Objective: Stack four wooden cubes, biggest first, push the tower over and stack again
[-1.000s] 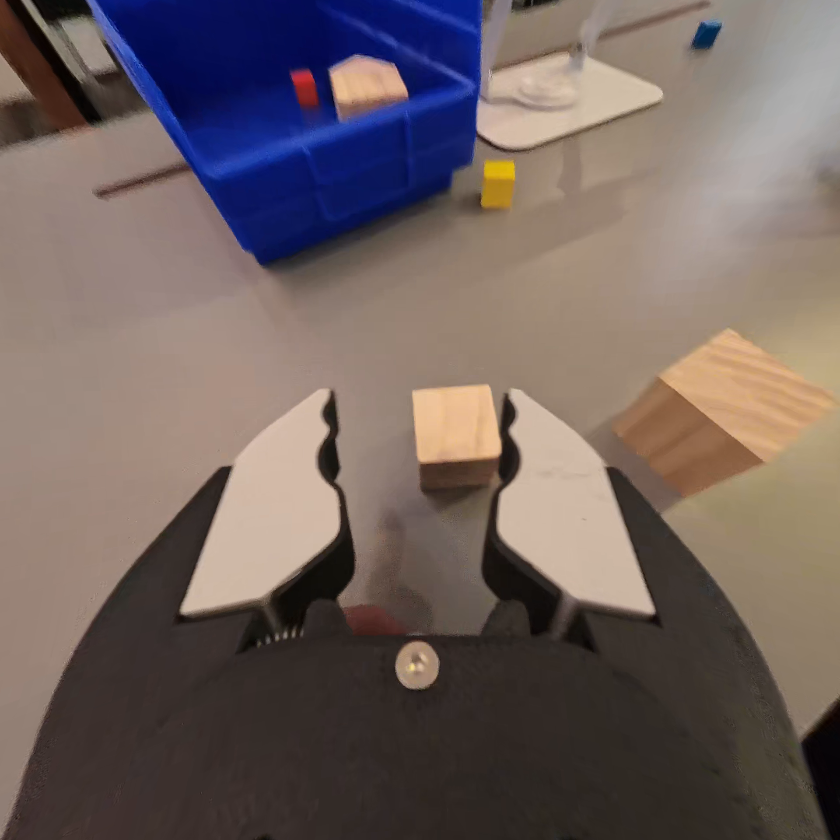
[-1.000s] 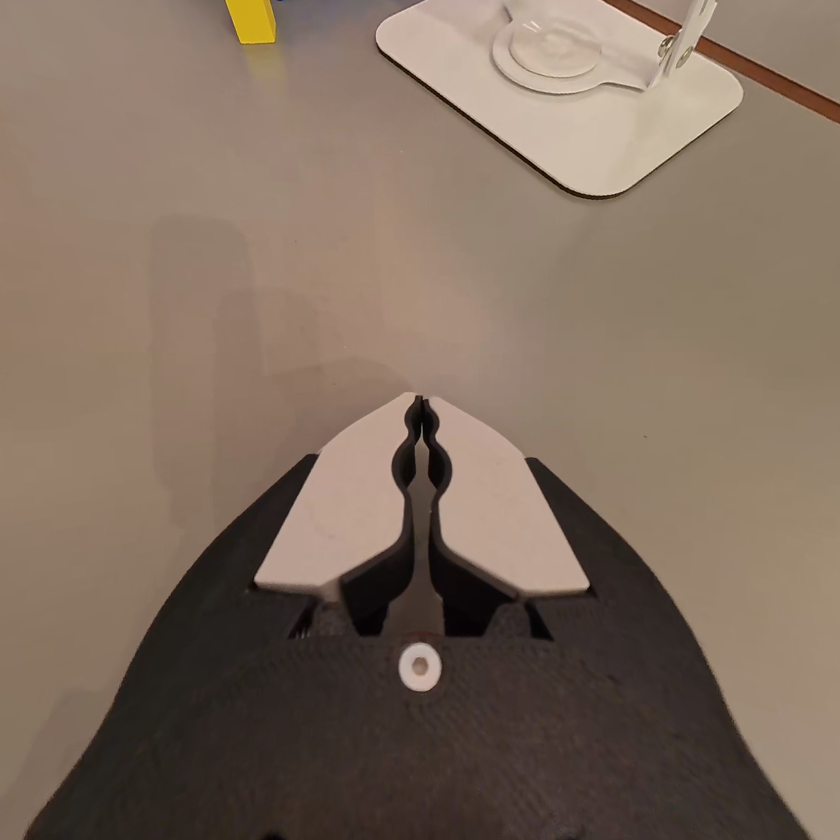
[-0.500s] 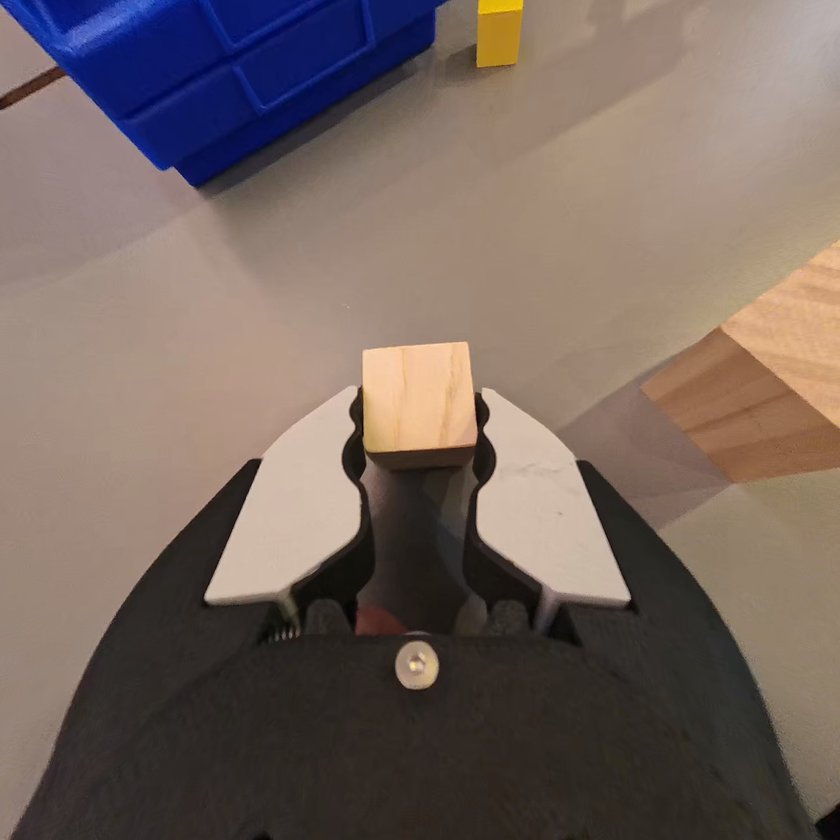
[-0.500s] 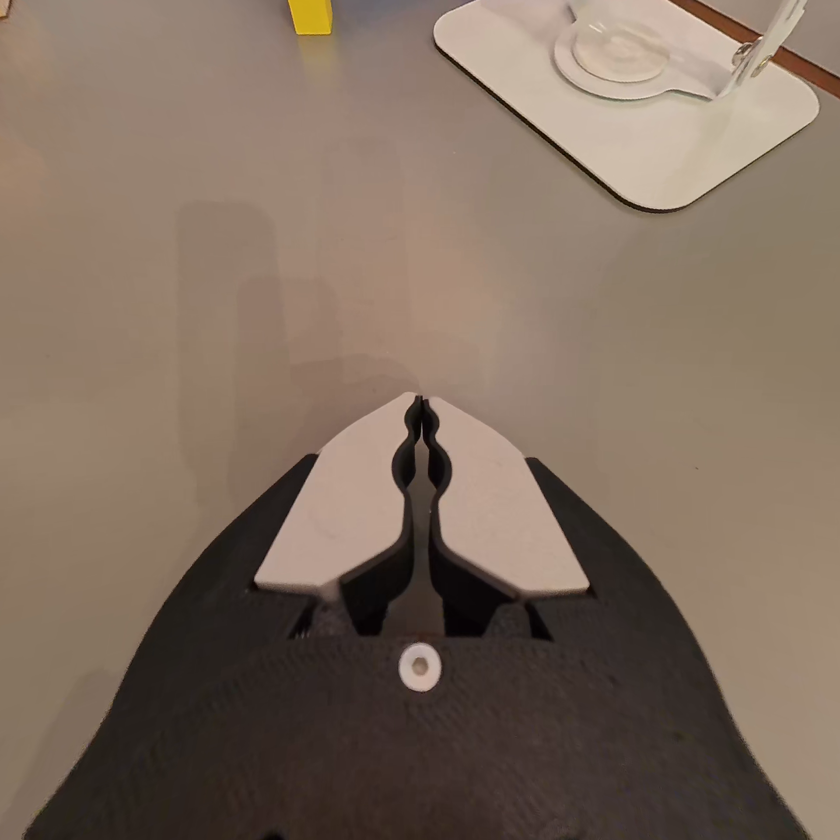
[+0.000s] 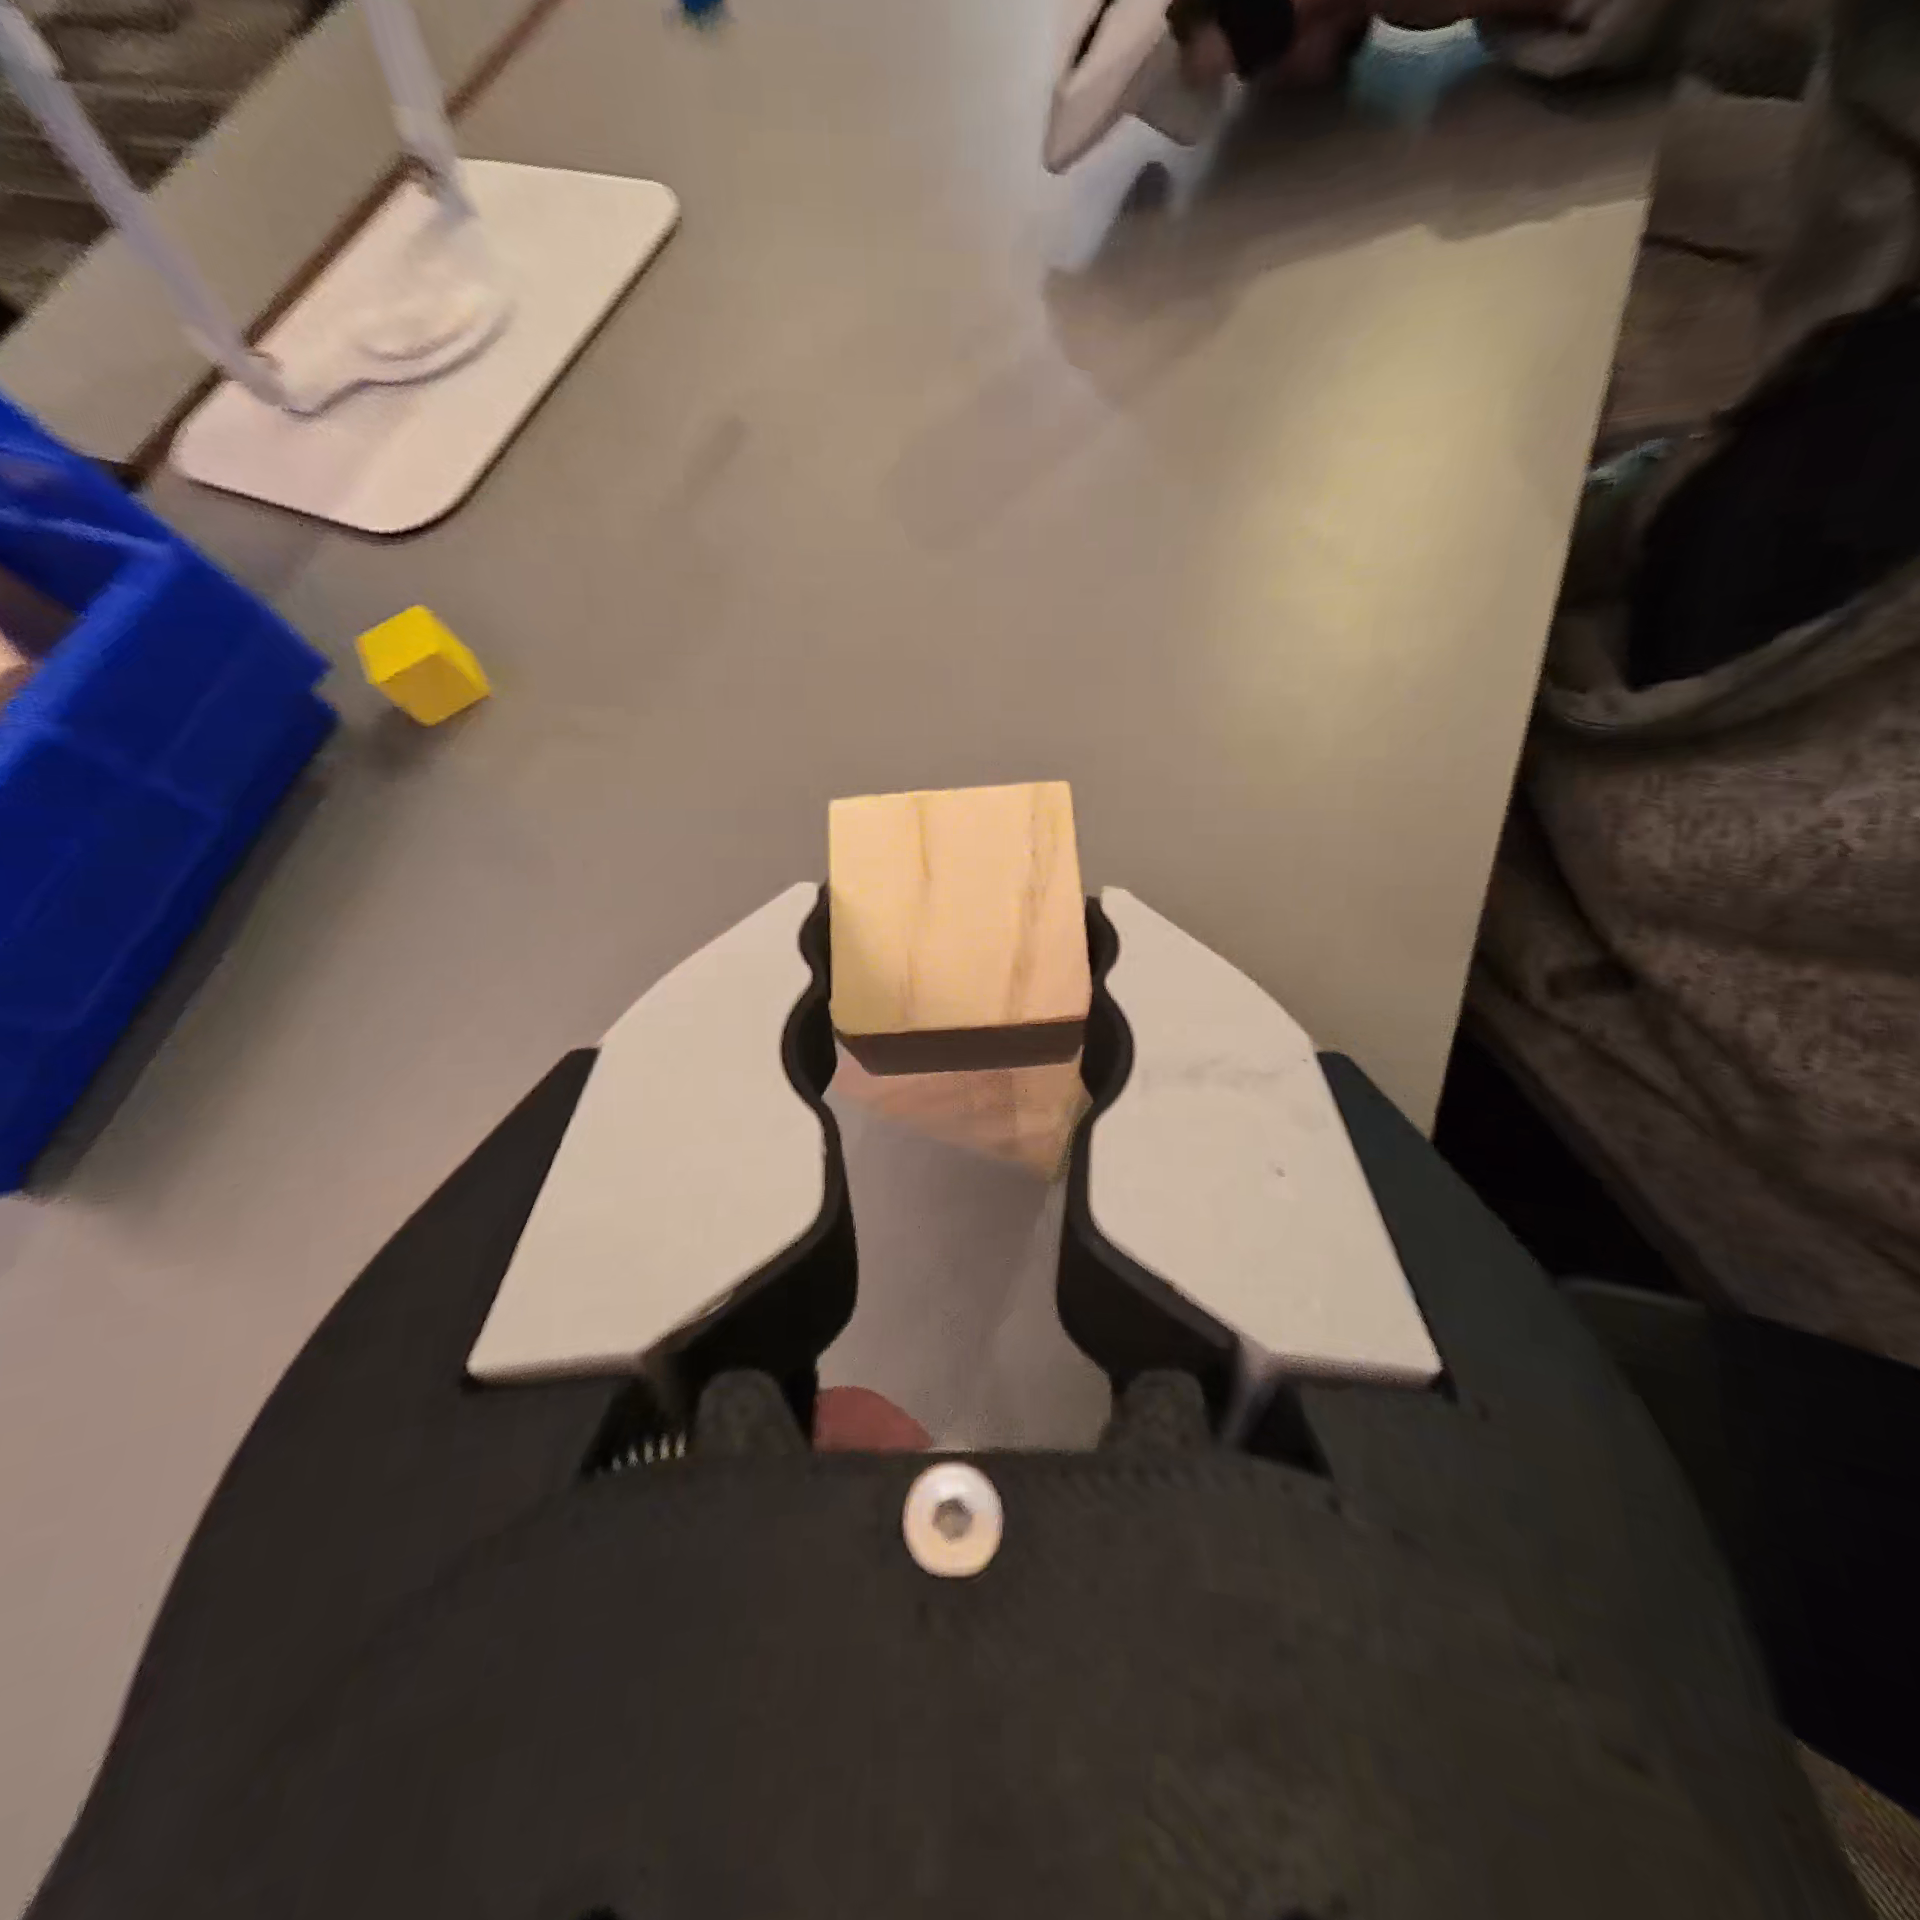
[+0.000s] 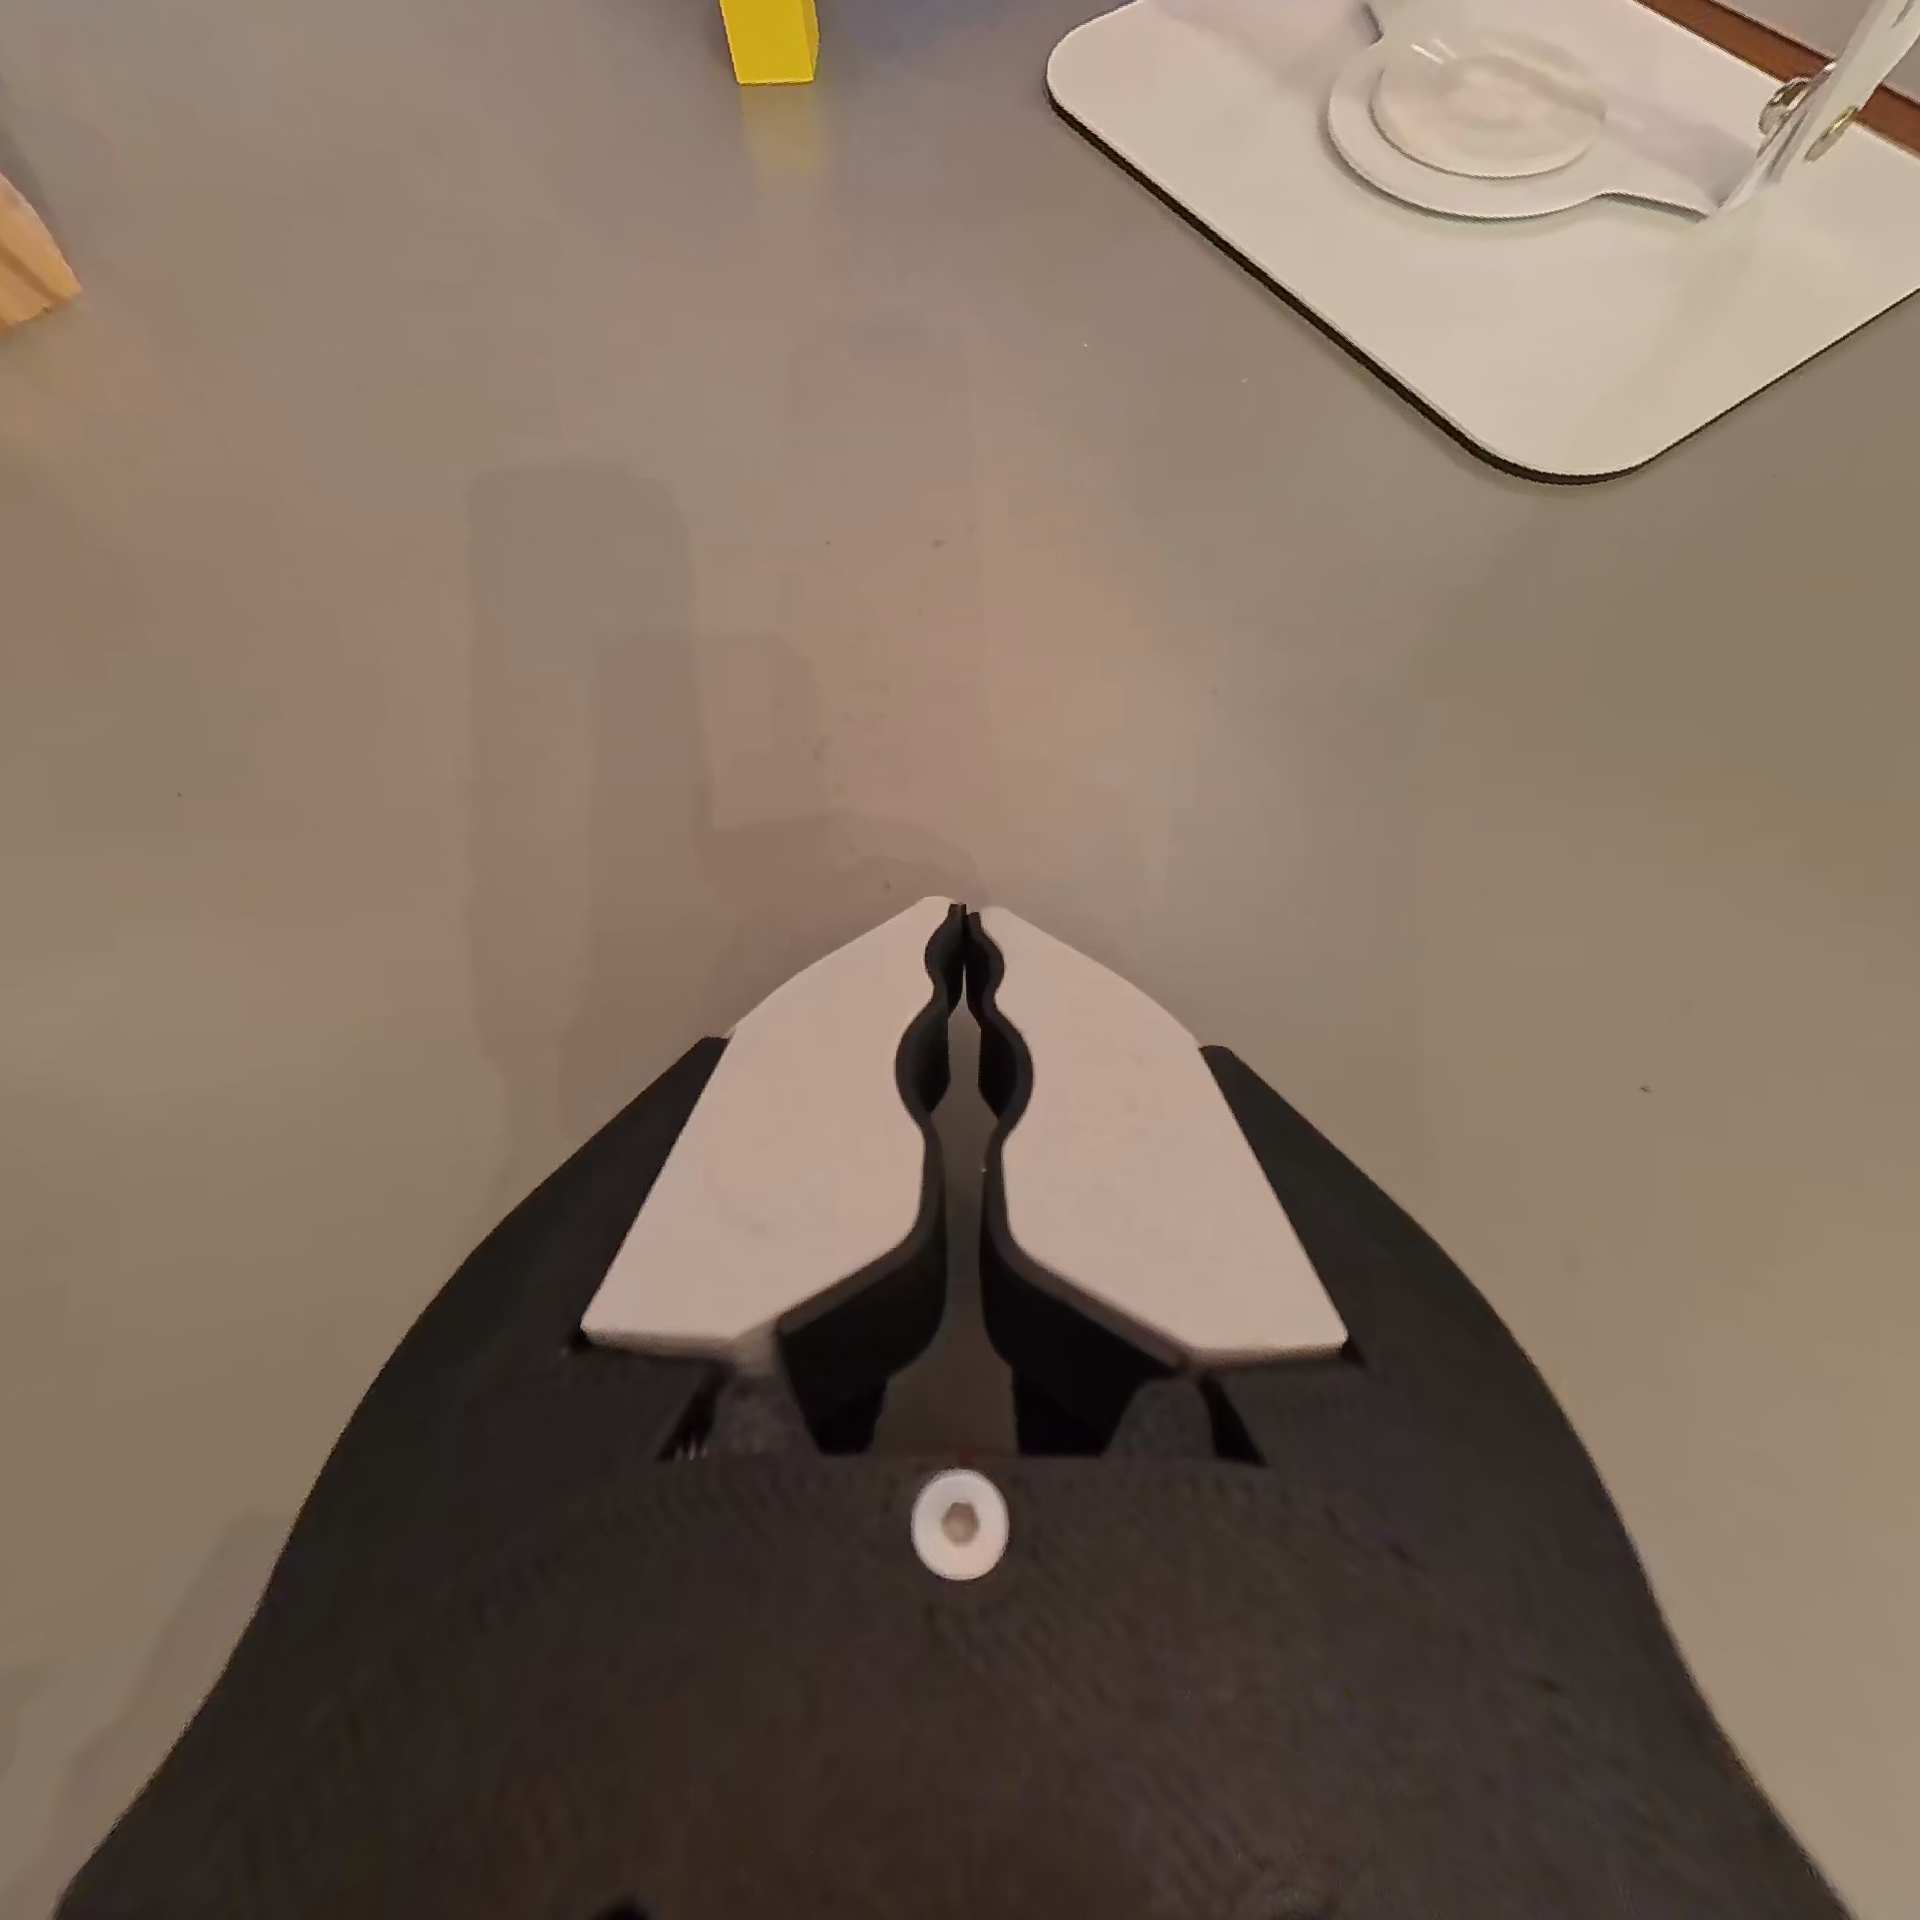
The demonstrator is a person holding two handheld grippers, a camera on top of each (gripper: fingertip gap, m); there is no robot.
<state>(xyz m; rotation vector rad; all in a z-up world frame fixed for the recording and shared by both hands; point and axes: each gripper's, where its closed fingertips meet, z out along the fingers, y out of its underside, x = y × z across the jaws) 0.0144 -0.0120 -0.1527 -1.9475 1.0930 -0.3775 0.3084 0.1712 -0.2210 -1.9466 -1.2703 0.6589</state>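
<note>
My left gripper (image 5: 958,896) is shut on a small pale wooden cube (image 5: 956,945) and holds it above the grey table (image 5: 1039,582). Between its fingers, just under the held cube, part of a bigger wooden cube (image 5: 997,1127) shows. The rest of that cube is hidden. My right gripper (image 6: 961,914) is shut and empty, low over the table (image 6: 935,623). In the right wrist view a corner of a wooden cube (image 6: 26,270) shows at the left edge.
A blue bin (image 5: 125,831) stands at the left with a yellow block (image 5: 421,665) beside it; the block also shows in the right wrist view (image 6: 769,42). A white stand base (image 5: 416,343) (image 6: 1507,239) lies farther off. A person (image 5: 1714,831) sits at the table's right edge. One gripper's finger ends stand about 35 centimetres off the other's.
My left gripper closed on the small cube, lifted it and swung right over the bigger cube. My right gripper stayed shut and moved slightly.
</note>
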